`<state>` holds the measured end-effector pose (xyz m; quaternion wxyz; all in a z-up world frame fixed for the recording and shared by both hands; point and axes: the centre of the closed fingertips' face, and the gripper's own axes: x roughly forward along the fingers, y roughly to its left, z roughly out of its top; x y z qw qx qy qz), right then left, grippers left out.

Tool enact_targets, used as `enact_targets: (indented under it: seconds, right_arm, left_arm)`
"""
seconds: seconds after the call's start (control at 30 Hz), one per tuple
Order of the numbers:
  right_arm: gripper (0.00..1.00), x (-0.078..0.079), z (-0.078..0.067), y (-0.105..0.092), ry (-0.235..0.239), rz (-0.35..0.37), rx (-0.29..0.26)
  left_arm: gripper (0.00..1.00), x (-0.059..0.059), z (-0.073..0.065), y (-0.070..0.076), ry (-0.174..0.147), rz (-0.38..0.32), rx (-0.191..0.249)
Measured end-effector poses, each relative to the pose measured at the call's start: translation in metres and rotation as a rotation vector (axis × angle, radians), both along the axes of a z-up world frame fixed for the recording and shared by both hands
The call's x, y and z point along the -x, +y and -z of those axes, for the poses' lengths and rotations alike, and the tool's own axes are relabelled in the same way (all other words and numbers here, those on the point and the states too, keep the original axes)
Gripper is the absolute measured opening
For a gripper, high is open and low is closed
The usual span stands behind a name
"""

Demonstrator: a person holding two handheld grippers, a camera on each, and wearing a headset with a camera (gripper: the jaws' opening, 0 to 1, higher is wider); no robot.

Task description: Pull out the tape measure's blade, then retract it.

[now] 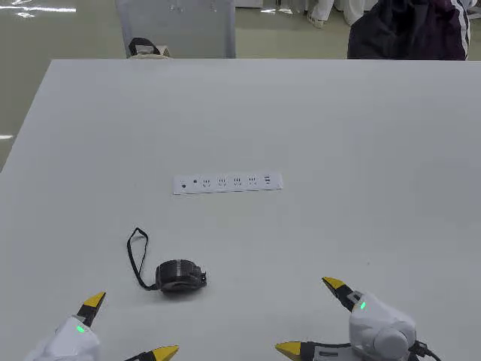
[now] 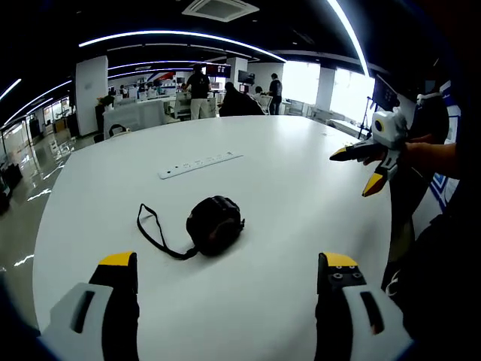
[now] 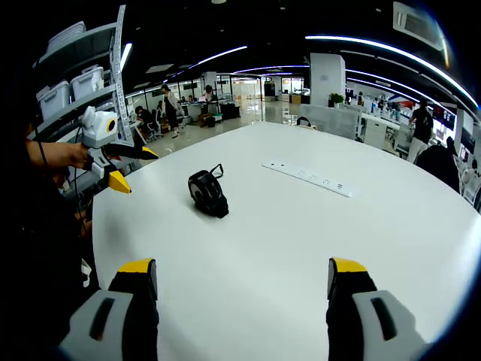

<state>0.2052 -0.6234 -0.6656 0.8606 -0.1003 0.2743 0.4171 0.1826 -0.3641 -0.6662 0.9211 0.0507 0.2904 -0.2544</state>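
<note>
- The left gripper (image 1: pixel 128 326) hovers at the near left edge of the surface (image 1: pixel 338 135), jaws wide apart and holding nothing. The tape measure lies just beyond it. A grab from this angle could push the round case away instead of pinning it.
- The strap (image 1: pixel 137 256) loops out to the left and far side of the case. It lies loose, so a jaw could catch the cord instead of the body, and the case would then drag or swing.
- The tape measure (image 1: pixel 179 276) lies on its side in the near left part of the surface, with its blade fully in. A small nub on its right side may be the blade hook, but it is too small to be sure. If it is missed, the jaws would slip off the smooth shell.
- The right gripper (image 1: pixel 311 316) is near right, well apart from the case, jaws also open and empty. If the case is not held firm, pulling the blade would slide the whole thing. Letting go too soon could make the blade snap back.
- A chair (image 1: pixel 176 30) stands at the far edge, out of the way.
- A power strip (image 1: pixel 228 183) lies further back at the middle, clear of the pull path if the blade runs rightward.
- A person in dark clothes (image 1: pixel 409 30) is at the far right.
- Nothing stands between either gripper and the case.
</note>
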Motion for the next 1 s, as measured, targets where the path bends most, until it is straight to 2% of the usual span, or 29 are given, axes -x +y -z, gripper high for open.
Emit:
enact_targets:
  seconds: [0.33, 0.6, 0.83, 1.0]
  right_arm:
    - [1.00, 0.005, -0.012, -0.004, -0.003, 0.030, -0.032]
    - [1.00, 0.007, -0.020, -0.010, -0.016, 0.052, -0.028]
    - [0.99, 0.007, -0.019, -0.008, -0.009, 0.046, -0.030]
    - [0.99, 0.007, -0.020, -0.006, -0.008, 0.041, -0.034]
  left_arm:
    - [0.99, 0.010, 0.004, 0.009, -0.006, 0.008, 0.003]
    - [0.99, 0.016, 0.001, 0.017, -0.018, -0.017, 0.012]
    - [0.99, 0.013, -0.001, 0.020, -0.018, -0.017, 0.003]
    - [0.99, 0.010, -0.005, 0.019, -0.030, -0.019, 0.002]
